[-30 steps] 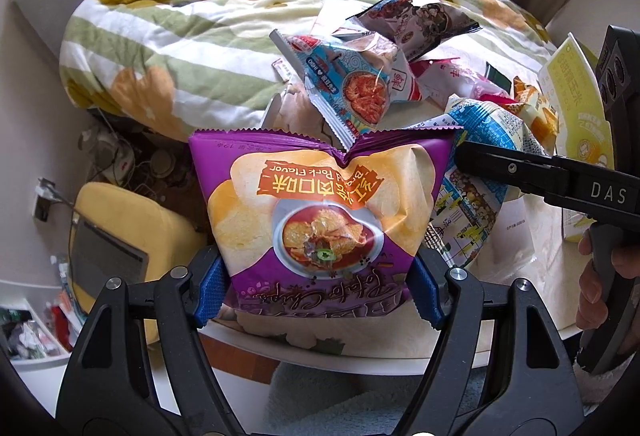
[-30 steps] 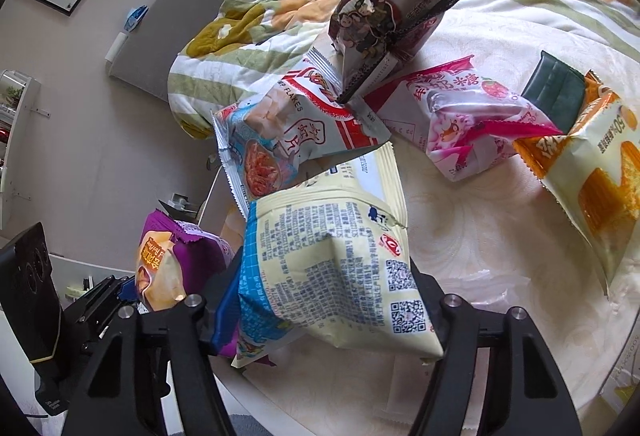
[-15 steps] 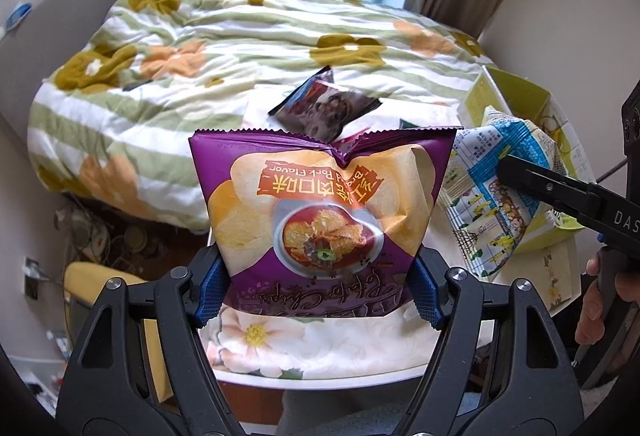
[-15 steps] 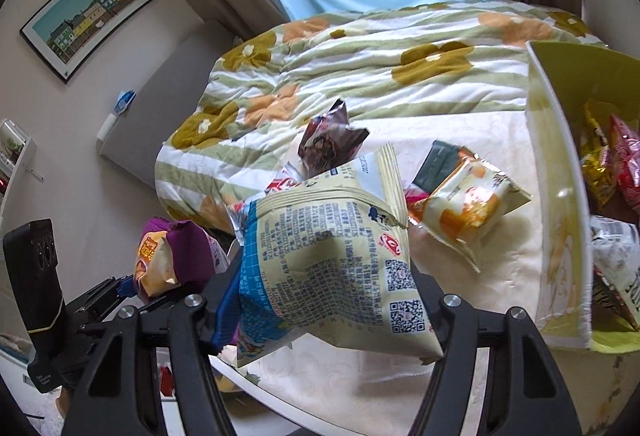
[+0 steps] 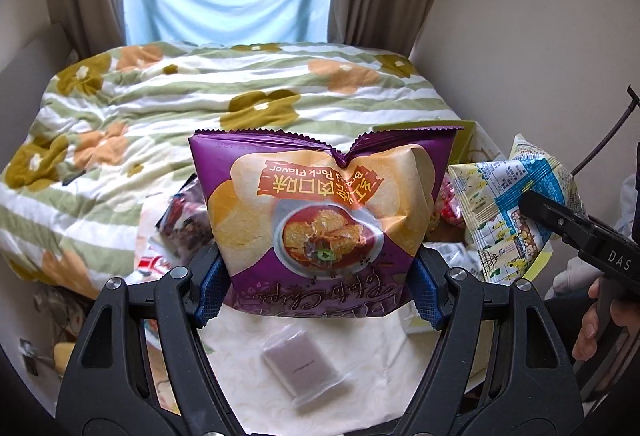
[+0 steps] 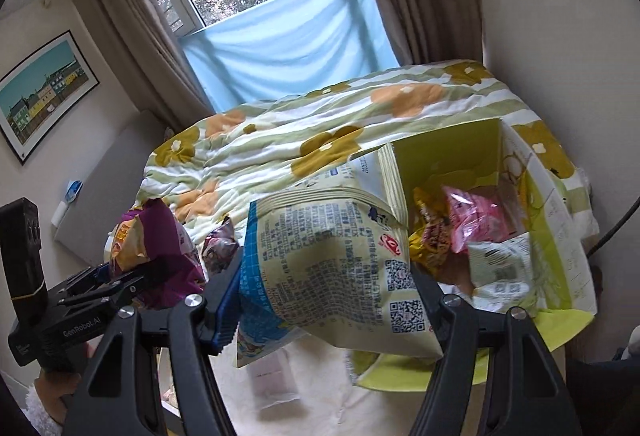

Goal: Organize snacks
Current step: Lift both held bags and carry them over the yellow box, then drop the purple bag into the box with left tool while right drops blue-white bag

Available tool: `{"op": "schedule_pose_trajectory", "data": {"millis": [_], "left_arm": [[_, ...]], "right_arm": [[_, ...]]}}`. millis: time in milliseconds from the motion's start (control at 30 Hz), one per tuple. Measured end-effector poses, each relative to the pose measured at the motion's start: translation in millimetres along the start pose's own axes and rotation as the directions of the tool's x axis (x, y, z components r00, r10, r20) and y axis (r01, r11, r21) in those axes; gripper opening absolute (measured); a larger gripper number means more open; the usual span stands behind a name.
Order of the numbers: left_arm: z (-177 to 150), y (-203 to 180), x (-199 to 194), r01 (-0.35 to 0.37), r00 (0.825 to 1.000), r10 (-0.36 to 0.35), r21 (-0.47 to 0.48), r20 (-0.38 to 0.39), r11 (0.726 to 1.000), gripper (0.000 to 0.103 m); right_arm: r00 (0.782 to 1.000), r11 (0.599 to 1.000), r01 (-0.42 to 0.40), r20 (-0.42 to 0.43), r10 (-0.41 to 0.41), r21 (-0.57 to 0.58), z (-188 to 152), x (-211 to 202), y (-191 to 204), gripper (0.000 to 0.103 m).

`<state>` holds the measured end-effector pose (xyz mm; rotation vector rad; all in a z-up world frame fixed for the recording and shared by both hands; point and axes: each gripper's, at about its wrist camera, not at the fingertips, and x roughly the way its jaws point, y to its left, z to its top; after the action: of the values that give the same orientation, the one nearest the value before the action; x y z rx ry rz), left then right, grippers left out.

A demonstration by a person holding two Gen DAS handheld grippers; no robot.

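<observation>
My left gripper [image 5: 318, 290] is shut on a purple potato chip bag [image 5: 320, 216], held upright above the white table [image 5: 360, 388]. My right gripper [image 6: 328, 312] is shut on a cream and blue snack bag [image 6: 332, 260], held just left of an open yellow-green box [image 6: 540, 276] with several snack packs inside. The cream bag [image 5: 508, 212] and the right gripper also show at the right of the left wrist view. The purple bag [image 6: 148, 248] shows at the left of the right wrist view.
A small clear packet [image 5: 300, 368] lies on the table below the purple bag. A dark snack bag [image 5: 184, 220] and a red and white bag [image 5: 148, 264] lie at the table's left. A floral quilt [image 5: 200, 96] covers the bed behind.
Both grippers have lifted their bags and swung right and up, from the snack pile toward the yellow-green box. The window is now in view.
</observation>
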<state>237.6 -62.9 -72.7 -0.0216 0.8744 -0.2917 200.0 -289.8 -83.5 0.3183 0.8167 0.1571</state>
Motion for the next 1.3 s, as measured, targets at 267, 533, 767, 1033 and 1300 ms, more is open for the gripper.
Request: {"op": "schedule_pose_trajectory", "data": {"millis": [267,533,767,1033,1300], "left_arm": [[46,-89,75,0.033,0.999,-0.032,0.017,-0.042,0.999,0.073],[63,-145,158,0.010,0.989,-0.011,-0.006,-0.144,1.000,0.073],[64,-151,197,-0.046,0.975,0.049,0.020,-0.214,0.999,0.095],[47,-145,169,-0.056,0.982,0.064,0.047,-0.180,0.997,0.096],[38,-141,150,-0.101,0.980,0.112,0.076,-0.162,0.992,0.096]], "right_arm": [[0.999,1.000,0.024,0.025,-0.025,0.016,48,-10,-94,0.064],[0.999,0.999,0.030,-0.020,-0.030,0.023,82,4,-157,0.064],[0.998,0.999,0.018,-0.055,-0.016,0.038,90,18,-177,0.064],[0.997,0.999,0.005,-0.073,-0.002,0.048,90,31,-177,0.064],[0.997,1.000,0.012,-0.080,-0.011,0.009,101,54,-170,0.065]]}}
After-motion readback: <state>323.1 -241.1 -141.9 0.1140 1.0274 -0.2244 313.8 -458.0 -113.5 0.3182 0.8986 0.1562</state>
